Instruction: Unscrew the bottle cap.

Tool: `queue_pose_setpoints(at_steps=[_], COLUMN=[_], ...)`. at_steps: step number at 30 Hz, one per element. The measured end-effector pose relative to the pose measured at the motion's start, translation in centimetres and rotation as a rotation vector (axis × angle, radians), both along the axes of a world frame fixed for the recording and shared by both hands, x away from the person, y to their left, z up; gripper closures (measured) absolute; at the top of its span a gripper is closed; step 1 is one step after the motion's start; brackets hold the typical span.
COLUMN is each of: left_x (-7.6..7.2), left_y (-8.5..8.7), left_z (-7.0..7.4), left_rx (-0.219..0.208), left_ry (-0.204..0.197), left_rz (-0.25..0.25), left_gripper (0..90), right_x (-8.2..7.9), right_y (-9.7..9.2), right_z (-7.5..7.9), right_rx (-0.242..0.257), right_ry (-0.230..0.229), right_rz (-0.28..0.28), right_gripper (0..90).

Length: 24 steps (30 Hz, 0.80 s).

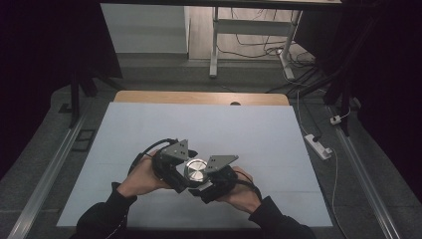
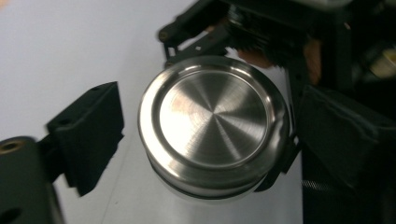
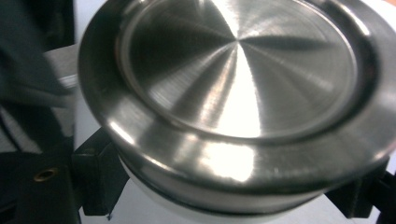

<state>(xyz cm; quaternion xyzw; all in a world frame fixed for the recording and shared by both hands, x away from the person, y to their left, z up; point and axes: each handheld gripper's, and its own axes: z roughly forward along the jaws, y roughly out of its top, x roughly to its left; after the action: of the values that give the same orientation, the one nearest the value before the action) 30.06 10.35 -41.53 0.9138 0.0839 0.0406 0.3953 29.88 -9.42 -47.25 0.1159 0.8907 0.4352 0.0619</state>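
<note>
Worktop (image 1: 149, 124): covered by a pale sheet, with a bare wooden strip along its far edge in the high view.
Hands: the high view has the left hand (image 1: 141, 178) and right hand (image 1: 240, 191) coming in from the near edge, close together near the middle of the worktop.
Steel container (image 1: 196, 170): a round brushed-metal tin with a lidded, ringed top, sitting between the two claws, near the worktop's near-centre; both gripper views bring out a pale band under the lid (image 2: 212, 123), which the high view is too small to tell.
Right claw (image 1: 201, 186): pinching the steel container; the right gripper view has its black jaws hugging the tin low on both sides.
Left claw (image 1: 181, 172): spread; in the left gripper view one jaw stands clear of the tin with pale sheet between, the other just beside its rim.
</note>
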Motion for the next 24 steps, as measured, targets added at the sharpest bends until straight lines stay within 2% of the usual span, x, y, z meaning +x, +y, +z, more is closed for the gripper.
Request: queue_pose_setpoints(at_steps=[4, 7, 10, 12, 14, 17, 19, 21, 24], left_x=[0.2, 0.2, 0.3, 0.5, 0.6, 0.5, 0.3, 0.1, -0.1], left_y=[0.2, 0.0, -0.4, -0.6, -0.9, -1.7, -2.1, -2.5, -2.5], left_z=[-0.6, -0.8, -0.9, -1.0, -1.0, -1.1, -1.0, -0.9, -0.7], left_rx=[-0.005, 0.012, 0.008, -0.006, -0.025, -0.033, -0.029, -0.025, -0.038], left_ry=[0.013, 0.003, -0.002, 0.011, 0.03, 0.03, 0.021, 0.003, -0.003], left_rz=[-0.064, -0.049, 0.001, 0.056, 0.119, 0.217, 0.263, 0.299, 0.33], left_gripper=[18.3, 18.4, 18.8, 18.9, 19.0, 19.0, 19.1, 19.1, 19.1], right_x=[-0.4, -0.4, -0.1, 0.1, 0.3, 0.7, 0.8, 0.9, 1.0], right_y=[0.3, 0.3, 0.2, 0.1, -0.1, -0.3, -0.4, -0.5, -0.5], right_z=[0.1, 0.0, -0.1, 0.0, 0.0, 0.0, 0.0, -0.1, -0.1], right_rx=[-0.001, -0.006, -0.012, -0.012, -0.003, 0.003, -0.005, -0.009, -0.007], right_ry=[-0.005, -0.005, -0.006, -0.01, 0.002, 0.005, -0.001, -0.004, 0.002], right_rz=[0.032, 0.027, -0.007, -0.034, -0.084, -0.133, -0.157, -0.175, -0.192], right_gripper=[15.1, 15.1, 15.1, 15.0, 15.1, 15.1, 15.1, 15.1, 15.1])
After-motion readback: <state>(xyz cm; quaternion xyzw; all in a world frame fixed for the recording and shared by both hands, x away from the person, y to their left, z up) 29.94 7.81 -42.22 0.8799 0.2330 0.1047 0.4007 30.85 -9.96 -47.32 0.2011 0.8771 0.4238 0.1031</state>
